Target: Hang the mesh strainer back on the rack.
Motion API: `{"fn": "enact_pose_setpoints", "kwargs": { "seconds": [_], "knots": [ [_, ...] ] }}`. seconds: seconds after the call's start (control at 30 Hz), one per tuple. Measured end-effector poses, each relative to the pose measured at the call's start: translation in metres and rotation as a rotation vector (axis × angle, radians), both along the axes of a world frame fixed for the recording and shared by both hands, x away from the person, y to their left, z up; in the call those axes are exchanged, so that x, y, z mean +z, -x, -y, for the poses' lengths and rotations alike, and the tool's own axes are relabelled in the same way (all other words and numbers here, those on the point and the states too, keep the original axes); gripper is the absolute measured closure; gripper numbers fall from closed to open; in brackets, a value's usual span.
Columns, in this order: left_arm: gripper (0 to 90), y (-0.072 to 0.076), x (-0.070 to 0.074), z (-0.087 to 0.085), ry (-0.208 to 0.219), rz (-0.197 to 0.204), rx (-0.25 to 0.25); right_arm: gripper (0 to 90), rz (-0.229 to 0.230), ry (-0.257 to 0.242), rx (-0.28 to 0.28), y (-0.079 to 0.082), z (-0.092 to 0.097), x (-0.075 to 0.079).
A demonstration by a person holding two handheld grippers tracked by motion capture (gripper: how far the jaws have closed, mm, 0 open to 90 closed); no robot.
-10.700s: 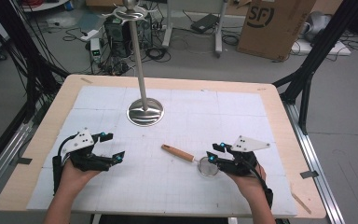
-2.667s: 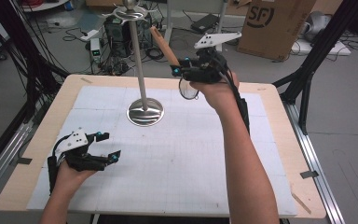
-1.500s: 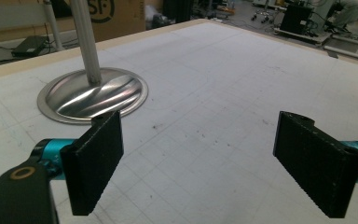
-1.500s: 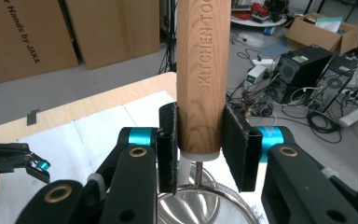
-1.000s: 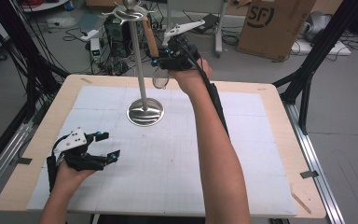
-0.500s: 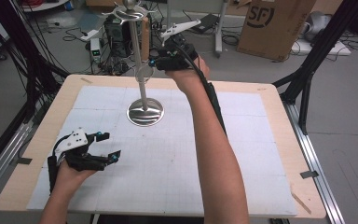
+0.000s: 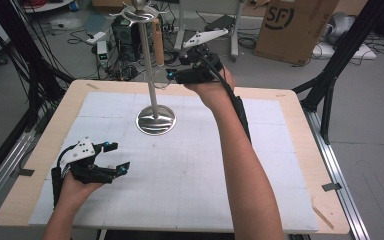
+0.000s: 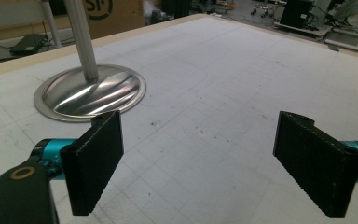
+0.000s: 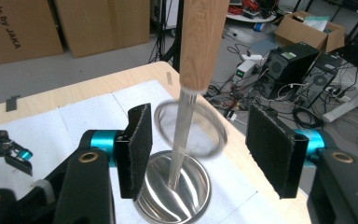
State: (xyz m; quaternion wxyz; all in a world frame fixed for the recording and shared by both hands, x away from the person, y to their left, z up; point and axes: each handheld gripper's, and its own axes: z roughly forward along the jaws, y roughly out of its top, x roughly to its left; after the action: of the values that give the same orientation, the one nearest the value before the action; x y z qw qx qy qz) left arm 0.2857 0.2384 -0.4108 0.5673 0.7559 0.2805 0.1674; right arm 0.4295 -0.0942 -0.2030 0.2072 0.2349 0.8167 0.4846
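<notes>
- Left gripper (image 7: pixel 111 162) rests on the table, its jaws wide apart with nothing between them.
- Right gripper (image 9: pixel 205 149) has just been opening; between its parted pads, untouched, hangs the wooden-handled round wire strainer (image 9: pixel 191 123) from the chrome stand (image 7: pixel 152 95).
- It looks light and prone to swing; the stiff wooden handle (image 9: pixel 200 42) seems the best place to grip.

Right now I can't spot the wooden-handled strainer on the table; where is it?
In the high view the wooden-handled strainer hangs from the metal stand top, just left of the open right gripper.
</notes>
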Motion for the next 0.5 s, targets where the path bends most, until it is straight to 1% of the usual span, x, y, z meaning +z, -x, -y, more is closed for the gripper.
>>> {"fn": "enact_pose_setpoints", "kwargs": {
  "seconds": [0.07, 0.17, 0.2, 0.23, 0.27, 0.33, 0.43, 0.47, 0.5],
  "knots": [
    [16.5, 0.000, 0.000, 0.000, -0.004, 0.001, -0.001, 39.5, 0.003, -0.001, 0.008, 0.002, 0.004, -0.002],
    [16.5, 0.000, -0.001, 0.001, -0.003, -0.001, -0.003, 38.3, -0.004, 0.001, 0.009, 0.006, 0.009, -0.006],
    [16.5, 0.000, -0.001, 0.001, -0.003, 0.000, -0.003, 38.0, 0.005, 0.000, 0.009, 0.007, 0.011, -0.007],
    [16.5, 0.000, -0.001, 0.001, -0.006, 0.001, -0.002, 37.6, -0.001, -0.006, 0.008, 0.008, 0.013, -0.008],
    [16.5, 0.000, -0.001, 0.001, -0.005, 0.001, -0.001, 36.9, 0.008, -0.007, 0.008, 0.009, 0.016, -0.010],
    [16.5, 0.000, -0.001, 0.002, -0.005, 0.001, -0.001, 36.6, 0.011, -0.014, 0.009, 0.011, 0.020, -0.012],
    [16.5, 0.000, -0.001, 0.002, -0.007, -0.001, -0.003, 36.2, -0.002, -0.015, 0.002, 0.016, 0.025, -0.014],
    [16.5, 0.000, -0.001, 0.002, -0.008, -0.001, -0.005, 36.1, 0.011, -0.015, 0.010, 0.017, 0.027, -0.015],
    [16.5, 0.000, -0.001, 0.002, -0.009, 0.000, -0.004, 36.0, 0.011, -0.017, 0.010, 0.019, 0.028, -0.016]
  ]
}}
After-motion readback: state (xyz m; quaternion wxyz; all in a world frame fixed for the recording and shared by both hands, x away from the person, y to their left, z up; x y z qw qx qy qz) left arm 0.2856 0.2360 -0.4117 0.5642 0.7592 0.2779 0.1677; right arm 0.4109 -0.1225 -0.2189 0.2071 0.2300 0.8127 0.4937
